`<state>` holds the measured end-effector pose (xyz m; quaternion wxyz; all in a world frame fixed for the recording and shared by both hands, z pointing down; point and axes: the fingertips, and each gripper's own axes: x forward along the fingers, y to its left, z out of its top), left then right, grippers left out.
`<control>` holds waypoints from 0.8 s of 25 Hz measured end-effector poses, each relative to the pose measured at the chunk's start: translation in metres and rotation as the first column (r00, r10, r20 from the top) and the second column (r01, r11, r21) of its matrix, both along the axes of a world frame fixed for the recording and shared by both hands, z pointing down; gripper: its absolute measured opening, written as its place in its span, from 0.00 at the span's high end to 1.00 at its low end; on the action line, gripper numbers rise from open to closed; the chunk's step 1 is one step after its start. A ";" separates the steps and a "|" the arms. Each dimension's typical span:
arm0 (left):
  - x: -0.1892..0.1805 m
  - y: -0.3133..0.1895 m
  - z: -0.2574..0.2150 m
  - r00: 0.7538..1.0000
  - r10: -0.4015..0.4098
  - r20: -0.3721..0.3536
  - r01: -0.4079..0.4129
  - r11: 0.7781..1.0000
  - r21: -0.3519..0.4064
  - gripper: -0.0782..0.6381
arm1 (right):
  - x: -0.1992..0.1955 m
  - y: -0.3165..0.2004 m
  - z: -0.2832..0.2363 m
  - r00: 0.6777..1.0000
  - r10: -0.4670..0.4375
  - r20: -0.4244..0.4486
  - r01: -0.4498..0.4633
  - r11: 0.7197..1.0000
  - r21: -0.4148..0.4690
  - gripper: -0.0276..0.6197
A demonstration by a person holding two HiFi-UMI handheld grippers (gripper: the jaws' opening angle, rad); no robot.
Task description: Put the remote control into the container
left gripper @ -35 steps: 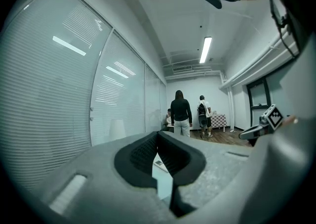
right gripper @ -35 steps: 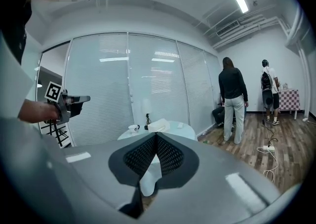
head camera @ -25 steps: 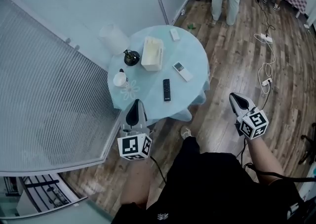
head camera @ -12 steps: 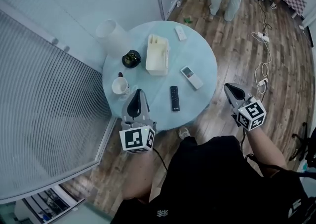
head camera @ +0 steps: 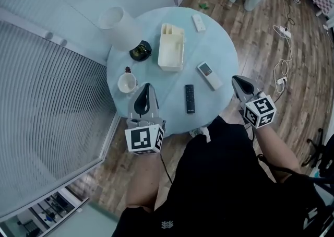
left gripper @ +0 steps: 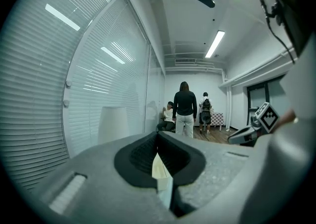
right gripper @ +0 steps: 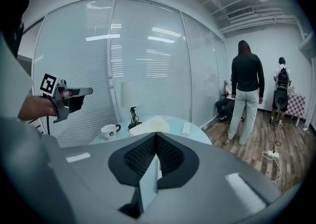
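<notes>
**A:** Why are both jaws clamped on nothing?

**B:** Nothing's in reach yet. My left gripper (head camera: 145,87) and right gripper (head camera: 237,80) flank the table (head camera: 224,56). The black remote (head camera: 190,98) lies between them, short of the container (head camera: 171,47).

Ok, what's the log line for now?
left tool: shut, empty | right tool: shut, empty | black remote: on table, not in container

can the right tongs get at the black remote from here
Probably yes: the right tongs, shut, hang by the edge of the table, and the black remote lies flat in the open nearby with nothing over it.
</notes>
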<state>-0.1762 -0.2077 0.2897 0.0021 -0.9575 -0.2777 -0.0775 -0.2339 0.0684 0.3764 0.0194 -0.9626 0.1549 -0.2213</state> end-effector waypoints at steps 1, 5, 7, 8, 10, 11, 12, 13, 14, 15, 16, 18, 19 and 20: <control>0.003 0.000 0.003 1.000 -0.003 0.006 0.003 1.000 0.002 0.89 | 0.006 0.000 0.004 1.000 -0.001 0.006 0.002 1.000 -0.001 0.95; 0.019 0.003 0.015 1.000 -0.013 0.022 0.013 1.000 0.016 0.89 | 0.030 -0.001 0.026 0.999 -0.006 0.038 0.006 1.000 -0.003 0.95; 0.028 0.007 0.023 0.999 -0.021 0.032 0.021 1.000 0.022 0.89 | 0.042 -0.003 0.041 0.998 -0.013 0.056 0.013 1.000 -0.004 0.95; 0.033 0.009 0.028 0.999 -0.026 0.038 0.025 0.999 0.025 0.89 | 0.049 -0.004 0.049 0.998 -0.018 0.066 0.018 1.000 -0.004 0.95; 0.045 0.014 0.038 0.998 -0.036 0.050 0.035 0.999 0.030 0.89 | 0.060 -0.008 0.066 0.996 -0.029 0.089 0.029 1.000 -0.005 0.95; 0.050 0.017 0.043 0.998 -0.041 0.054 0.039 0.999 0.032 0.89 | 0.065 -0.010 0.075 0.994 -0.035 0.100 0.035 0.999 -0.007 0.95; 0.055 0.019 0.048 0.997 -0.045 0.059 0.043 0.999 0.033 0.89 | 0.070 -0.012 0.083 0.993 -0.041 0.110 0.042 0.999 -0.010 0.95; 0.060 0.021 0.054 0.997 -0.049 0.065 0.047 0.998 0.034 0.89 | 0.074 -0.014 0.092 0.991 -0.049 0.122 0.051 0.999 -0.012 0.95; 0.064 0.024 0.060 0.996 -0.053 0.071 0.051 0.998 0.037 0.89 | 0.079 -0.016 0.101 0.989 -0.056 0.133 0.059 0.998 -0.014 0.95; 0.068 0.026 0.067 0.995 -0.056 0.080 0.053 0.998 0.040 0.89 | 0.083 -0.017 0.109 0.987 -0.062 0.145 0.065 0.998 -0.016 0.95; 0.072 0.028 0.073 0.994 -0.058 0.090 0.054 0.998 0.043 0.89 | 0.087 -0.018 0.117 0.985 -0.066 0.157 0.070 0.997 -0.019 0.95; 0.079 0.031 0.087 0.992 -0.059 0.110 0.054 0.997 0.049 0.89 | 0.094 -0.018 0.133 0.982 -0.069 0.176 0.075 0.997 -0.027 0.95; 0.082 0.032 0.092 0.991 -0.059 0.119 0.053 0.997 0.053 0.89 | 0.098 -0.018 0.141 0.981 -0.070 0.183 0.077 0.997 -0.029 0.95; 0.084 0.033 0.099 0.990 -0.059 0.127 0.052 0.997 0.056 0.89 | 0.102 -0.019 0.148 0.979 -0.073 0.192 0.080 0.996 -0.029 0.95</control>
